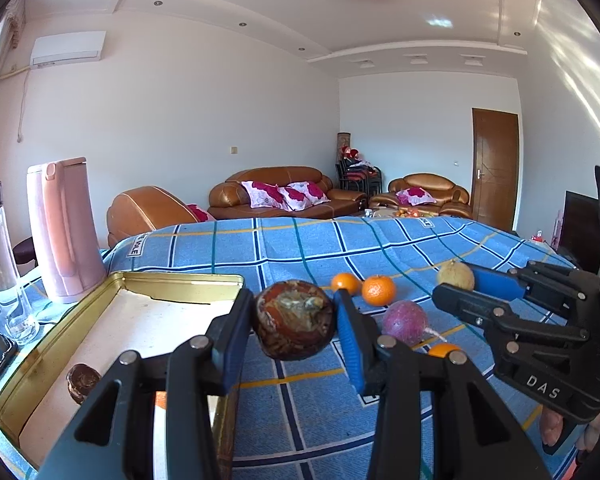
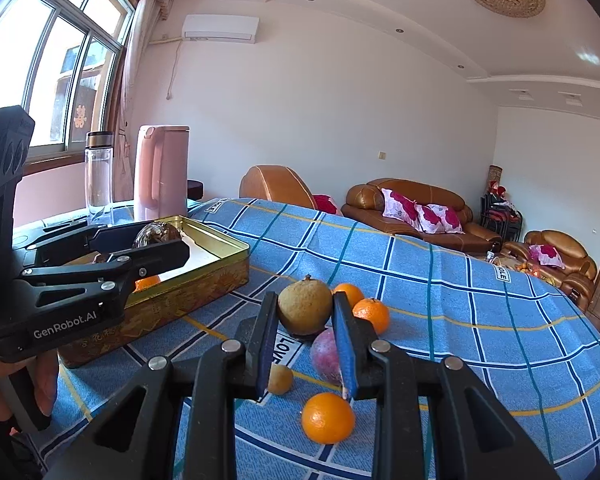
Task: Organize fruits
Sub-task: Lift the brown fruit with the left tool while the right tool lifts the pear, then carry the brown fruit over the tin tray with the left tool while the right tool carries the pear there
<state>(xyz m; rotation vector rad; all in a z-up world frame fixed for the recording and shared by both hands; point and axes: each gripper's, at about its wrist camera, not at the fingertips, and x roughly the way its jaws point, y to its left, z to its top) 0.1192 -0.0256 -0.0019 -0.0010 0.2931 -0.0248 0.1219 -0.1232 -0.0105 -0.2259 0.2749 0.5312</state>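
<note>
**Both tools hold fruit beside the gold tin**

The left tool (image 1: pixel 294 320) is clamped on a dark brown, mottled fruit (image 1: pixel 295 320), its blue pads pressing on both sides. It holds the fruit just past the right rim of the open gold tin (image 1: pixel 180 280), which sits on the left of the worktop (image 1: pixel 300 244) under a blue checked cloth. Inside the tin lie a small dark brown fruit (image 1: pixel 82 382) near its front left and a bit of orange fruit (image 2: pixel 148 281) partly hidden behind the tool.

The right tool (image 2: pixel 305 312) is clamped on a tan, round fruit (image 2: pixel 305 307) with a small stem on top, held above the cloth to the right of the tin.

Loose fruit lies on the cloth around the right tool: two oranges (image 2: pixel 371 314) close together just beyond it, a purple-red fruit (image 2: pixel 327 356) beneath its right finger, a small tan fruit (image 2: pixel 280 379) below the left finger, and one orange (image 2: pixel 328 418) nearest the camera.

At the far left of the worktop stand a pink kettle (image 2: pixel 161 172) and a clear bottle (image 2: pixel 99 172) with a dark cap. Part of a person's hand (image 2: pixel 4 392) shows at the left edge, gripping the left tool's handle.
</note>
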